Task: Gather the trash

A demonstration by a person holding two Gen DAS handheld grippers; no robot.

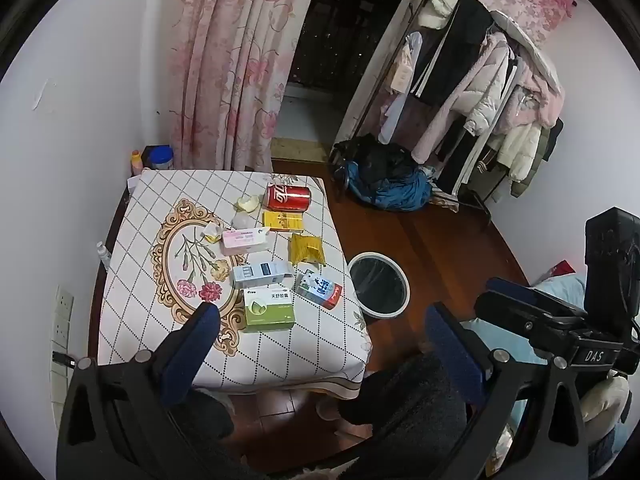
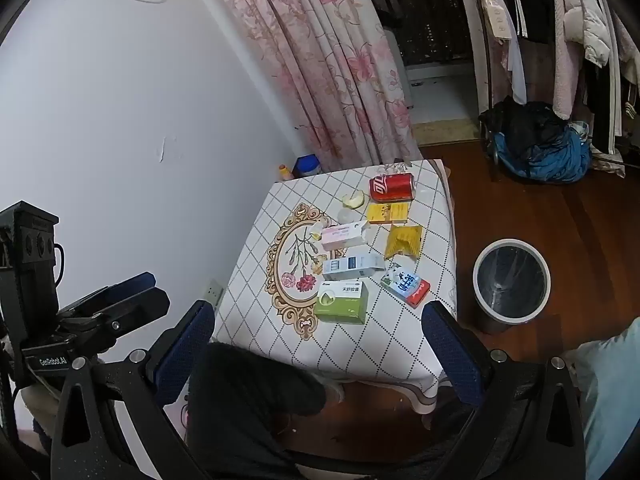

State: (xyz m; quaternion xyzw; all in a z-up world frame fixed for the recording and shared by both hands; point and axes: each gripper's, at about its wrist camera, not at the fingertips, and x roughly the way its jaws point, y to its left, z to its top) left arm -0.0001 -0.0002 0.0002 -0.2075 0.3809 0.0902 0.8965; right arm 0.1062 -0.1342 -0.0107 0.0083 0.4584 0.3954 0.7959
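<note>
Trash lies on a small table [image 1: 132,248] [image 2: 400,344] with a diamond-pattern cloth: a red cola can [image 1: 287,197] [image 2: 392,188] on its side, a yellow box [image 1: 283,221] [image 2: 388,213], a crumpled yellow wrapper [image 1: 306,249] [image 2: 404,242], a pink box [image 1: 245,241] [image 2: 344,237], a white-blue box [image 1: 262,274] [image 2: 352,266], a green box [image 1: 269,309] [image 2: 342,301], a milk carton [image 1: 320,289] [image 2: 406,286] and a fruit peel [image 1: 248,203] [image 2: 354,200]. My left gripper [image 1: 322,344] and right gripper [image 2: 320,340] are open and empty, held above the table's near edge.
A round bin [image 1: 379,289] [image 2: 511,286] with a black liner stands on the wood floor right of the table. A pile of clothes [image 1: 384,180] and a clothes rack [image 1: 480,92] are behind it. Bottles [image 1: 156,158] stand at the far table corner by the curtain [image 1: 232,60].
</note>
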